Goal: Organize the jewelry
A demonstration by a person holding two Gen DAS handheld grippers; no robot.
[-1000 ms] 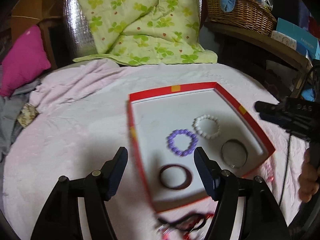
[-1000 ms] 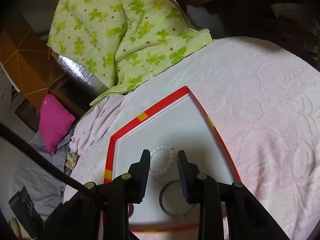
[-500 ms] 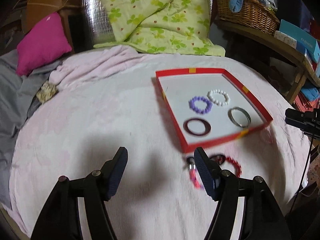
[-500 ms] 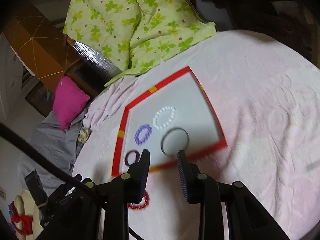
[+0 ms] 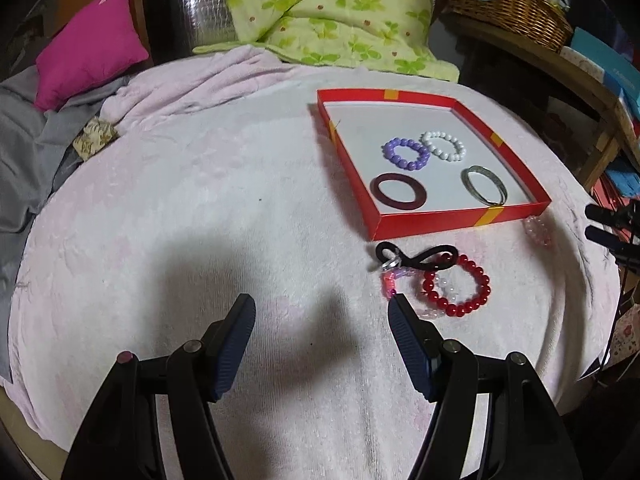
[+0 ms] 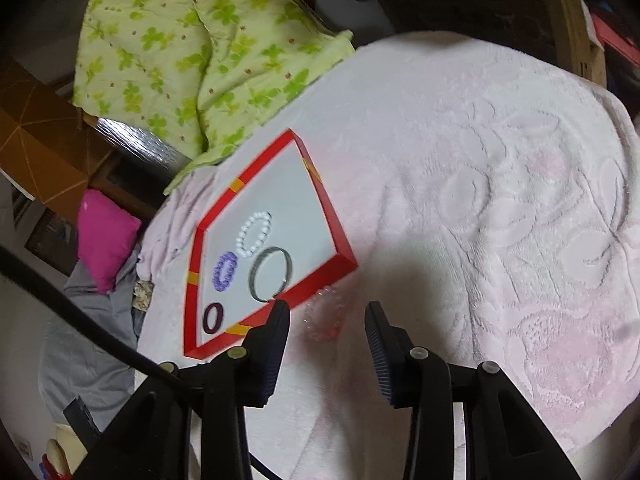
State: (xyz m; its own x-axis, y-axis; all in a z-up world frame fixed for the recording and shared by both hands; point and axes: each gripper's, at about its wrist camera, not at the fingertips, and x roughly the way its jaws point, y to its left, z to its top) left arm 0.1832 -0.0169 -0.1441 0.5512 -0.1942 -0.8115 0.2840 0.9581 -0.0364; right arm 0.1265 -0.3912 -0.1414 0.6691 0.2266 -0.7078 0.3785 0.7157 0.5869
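Observation:
A red tray (image 5: 436, 225) on the pink blanket holds a purple bead bracelet (image 5: 405, 154), a white bead bracelet (image 5: 444, 145), a dark maroon bangle (image 5: 398, 193) and a grey metal bangle (image 5: 483, 185). In front of it lie a red bead bracelet (image 5: 458, 291), a black cord with a ring (image 5: 416, 259) and pink beads (image 5: 389, 281). My left gripper (image 5: 321, 305) hangs open and empty, left of that pile. A clear pink bracelet (image 6: 311, 322) lies by the tray's (image 6: 320, 277) front corner. My right gripper (image 6: 326, 306) is just before it, jaws opening, nothing pressed between them.
A green floral quilt (image 5: 332, 12) and a pink cushion (image 5: 86, 54) lie at the back. Grey cloth (image 5: 28, 152) hangs at the left. A wicker basket (image 5: 508, 4) sits on a wooden shelf at the right. The blanket's edge drops off to the right.
Both grippers have drawn back from over the tray toward the near side, so the loose jewelry in front of it has come into view. The right jaws have widened.

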